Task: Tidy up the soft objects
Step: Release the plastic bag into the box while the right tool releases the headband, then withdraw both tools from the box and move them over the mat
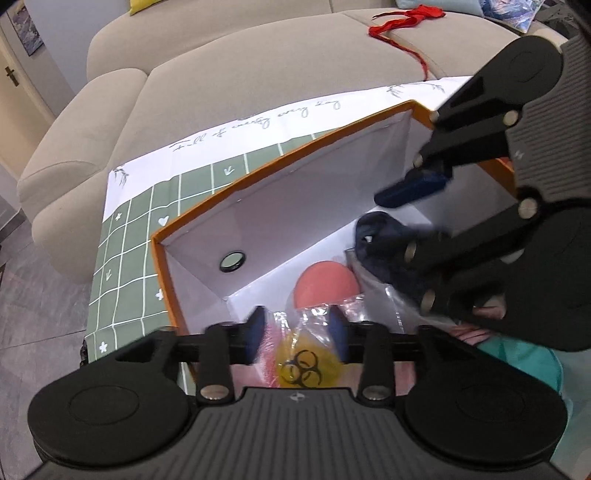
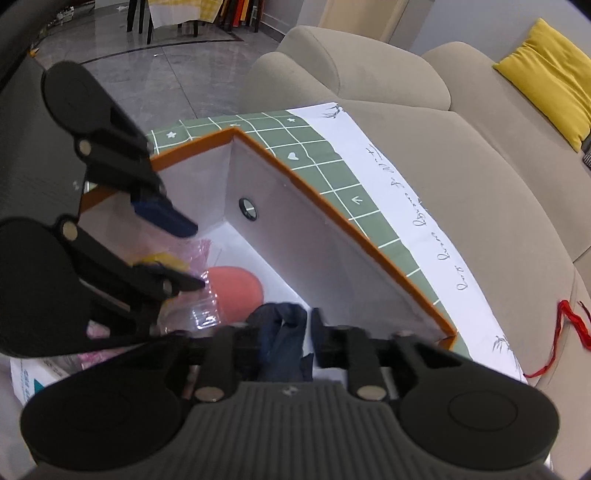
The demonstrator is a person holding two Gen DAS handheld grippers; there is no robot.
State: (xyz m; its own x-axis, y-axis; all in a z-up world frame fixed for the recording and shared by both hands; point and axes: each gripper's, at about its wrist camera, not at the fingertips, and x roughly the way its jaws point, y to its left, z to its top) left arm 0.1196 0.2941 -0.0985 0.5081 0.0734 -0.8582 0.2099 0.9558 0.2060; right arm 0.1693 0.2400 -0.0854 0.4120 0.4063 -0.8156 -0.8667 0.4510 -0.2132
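An orange-rimmed box (image 1: 280, 157) with white inner walls stands open on a green checked cloth. Inside lie a coral ball (image 1: 325, 284), a clear plastic bag with a yellow biohazard-marked item (image 1: 303, 362), and a dark navy cloth (image 1: 380, 236). My left gripper (image 1: 299, 332) reaches into the box with its jaws apart; the bag sits loosely between them. My right gripper (image 2: 284, 336) is also in the box (image 2: 332, 206), jaws partly apart with the navy cloth (image 2: 280, 332) between them and a gap at the right finger. The ball (image 2: 236, 291) lies just beyond.
A beige sofa (image 1: 258, 66) surrounds the box, with a red ribbon (image 1: 402, 18) on its seat and a yellow cushion (image 2: 546, 74) at its back. A round hole (image 1: 232, 260) pierces the box wall. Something teal (image 1: 517, 362) lies at the box's near right.
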